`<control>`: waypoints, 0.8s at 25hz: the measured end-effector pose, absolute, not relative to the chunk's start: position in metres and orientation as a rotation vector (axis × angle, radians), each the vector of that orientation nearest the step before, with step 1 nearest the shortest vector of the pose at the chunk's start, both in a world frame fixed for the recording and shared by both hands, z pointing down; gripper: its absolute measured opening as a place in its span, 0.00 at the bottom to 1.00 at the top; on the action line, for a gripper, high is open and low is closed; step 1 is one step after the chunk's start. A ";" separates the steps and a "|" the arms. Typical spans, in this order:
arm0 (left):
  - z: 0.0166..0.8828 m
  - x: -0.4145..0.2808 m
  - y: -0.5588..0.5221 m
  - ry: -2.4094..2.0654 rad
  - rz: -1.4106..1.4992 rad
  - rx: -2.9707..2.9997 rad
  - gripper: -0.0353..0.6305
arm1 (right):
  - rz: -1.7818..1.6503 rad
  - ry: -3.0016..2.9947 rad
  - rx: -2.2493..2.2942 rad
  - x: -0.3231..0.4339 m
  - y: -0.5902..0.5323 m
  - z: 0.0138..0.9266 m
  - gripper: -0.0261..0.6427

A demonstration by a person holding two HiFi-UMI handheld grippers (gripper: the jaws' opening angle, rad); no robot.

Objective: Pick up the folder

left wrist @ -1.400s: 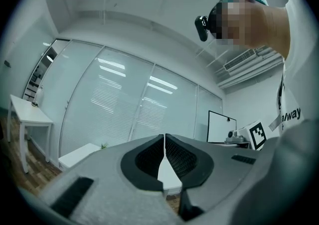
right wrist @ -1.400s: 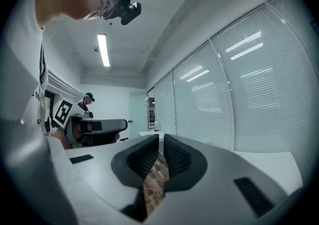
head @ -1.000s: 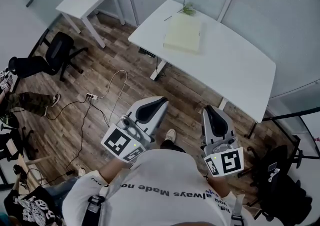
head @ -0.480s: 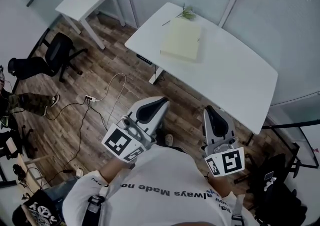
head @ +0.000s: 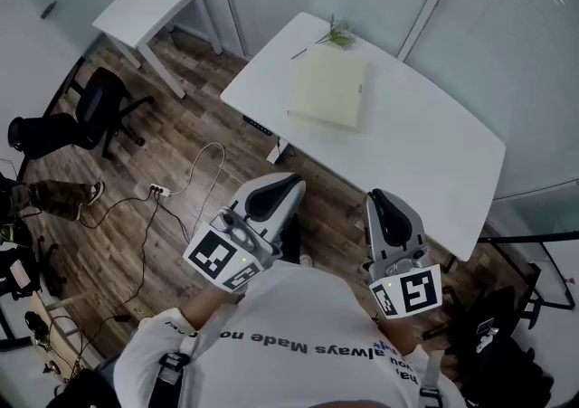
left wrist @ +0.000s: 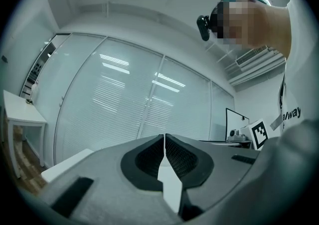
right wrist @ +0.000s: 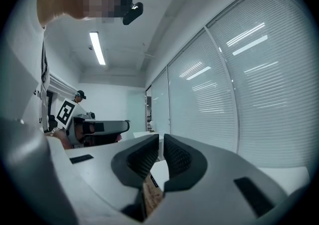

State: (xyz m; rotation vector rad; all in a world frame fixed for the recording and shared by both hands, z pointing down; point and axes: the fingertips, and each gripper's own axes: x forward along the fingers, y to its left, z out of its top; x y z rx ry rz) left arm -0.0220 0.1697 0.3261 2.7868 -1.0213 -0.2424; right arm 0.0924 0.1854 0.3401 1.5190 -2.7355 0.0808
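A pale yellow folder (head: 329, 87) lies flat on the white table (head: 425, 153), towards its far left part. My left gripper (head: 289, 184) hangs over the wooden floor short of the table's near edge, shut with nothing in it. My right gripper (head: 378, 198) is level with it to the right, just short of the table edge, also shut and empty. In the left gripper view the jaws (left wrist: 164, 139) meet tip to tip and a strip of the table shows low between them. The right gripper view shows its jaws (right wrist: 161, 141) closed, with the table beyond them.
A small plant sprig (head: 336, 33) and a pen (head: 299, 52) lie just beyond the folder. A second small white table (head: 145, 1) stands at far left, a black office chair (head: 95, 108) below it. A power strip and cables (head: 163, 191) trail over the floor. Glass walls with blinds rise behind the table.
Both grippers and the person have come closer to the table; the table and folder sit lower and larger in the head view. Both pairs of jaws stay shut.
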 end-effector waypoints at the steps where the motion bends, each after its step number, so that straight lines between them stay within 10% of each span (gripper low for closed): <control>1: 0.326 -0.023 0.158 -1.016 -0.245 2.787 0.08 | 0.081 -2.732 1.519 0.090 0.174 0.341 0.09; 20: 0.328 -0.061 -0.081 -0.928 -0.220 2.790 0.08 | 0.102 -2.677 1.553 0.043 -0.061 0.340 0.09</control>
